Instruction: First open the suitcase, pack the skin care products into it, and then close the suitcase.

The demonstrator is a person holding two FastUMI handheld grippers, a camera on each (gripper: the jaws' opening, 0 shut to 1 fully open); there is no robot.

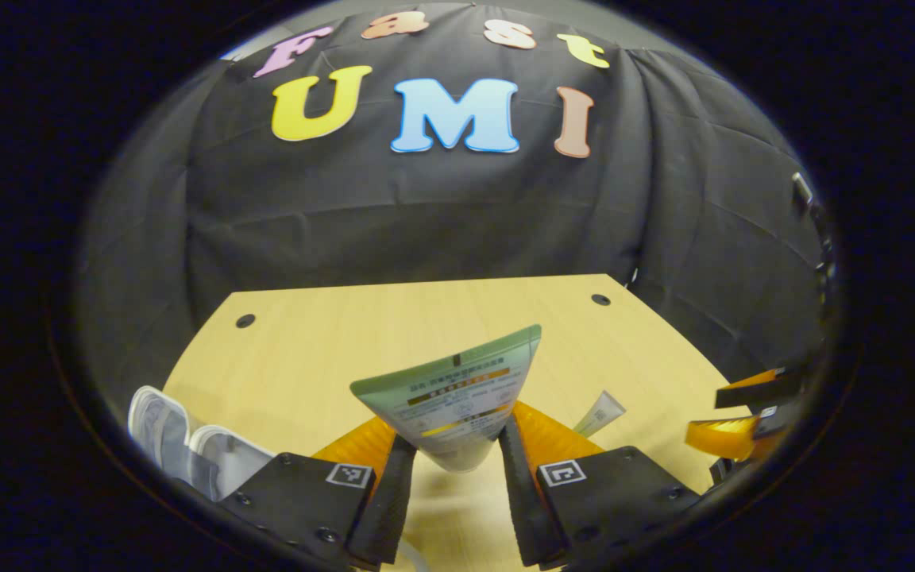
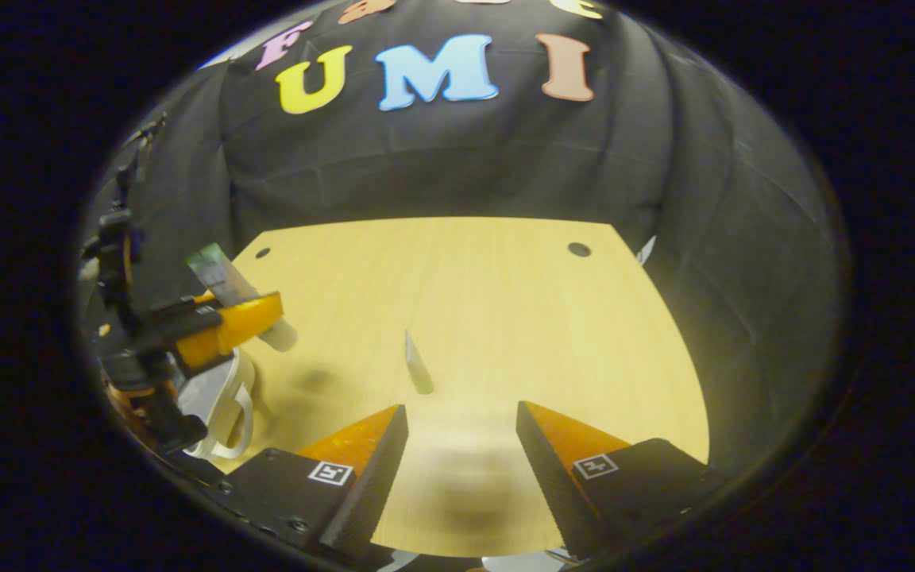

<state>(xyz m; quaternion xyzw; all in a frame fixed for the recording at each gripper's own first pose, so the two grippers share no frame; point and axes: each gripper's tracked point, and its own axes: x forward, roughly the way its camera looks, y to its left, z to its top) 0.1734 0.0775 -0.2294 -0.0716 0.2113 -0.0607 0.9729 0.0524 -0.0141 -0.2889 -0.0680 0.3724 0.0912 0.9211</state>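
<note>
L gripper point(image 1: 451, 457): fingers at 6 o'clock of left gripper view, closed in on a green tube, one finger pressing each side. Also seen at 9 o'clock in right gripper view point(image 2: 247, 318), lifted off the table, tube in its grip.
Green tube point(image 1: 457, 389): held w/ its flat crimped end up and tilted toward 1 o'clock, rounded cap end down between the fingers. Printed text panel faces the cam; not read. In right gripper view point(image 2: 223, 282) the crimped end sticks up toward 11 o'clock, pale cap end pokes out below the fingers toward 4 o'clock.
R gripper point(image 2: 461, 433): fingers at 6 o'clock of right gripper view, spread wide, bare table between them, gripping nothing. In left gripper view its fingers show at 3–4 o'clock point(image 1: 743, 417), off the table's right edge; gap there hard to judge.
Small tube point(image 2: 416, 364): lies on the table just ahead of R gripper's fingers, near 12 o'clock of them, apart from both. In left gripper view point(image 1: 600, 413) it peeks out just behind L gripper's right finger, toward 4 o'clock of the green tube.
Suitcase point(image 1: 187, 449): pale grey-white ribbed shell at 8 o'clock of left gripper view, at the table's near left edge, only partly in frame; open or closed – can't tell. In right gripper view a white handle-like loop point(image 2: 231, 413) sits below L gripper at 8 o'clock.
Table point(image 1: 330, 349): light wood top, two small dark holes near the far corners.
</note>
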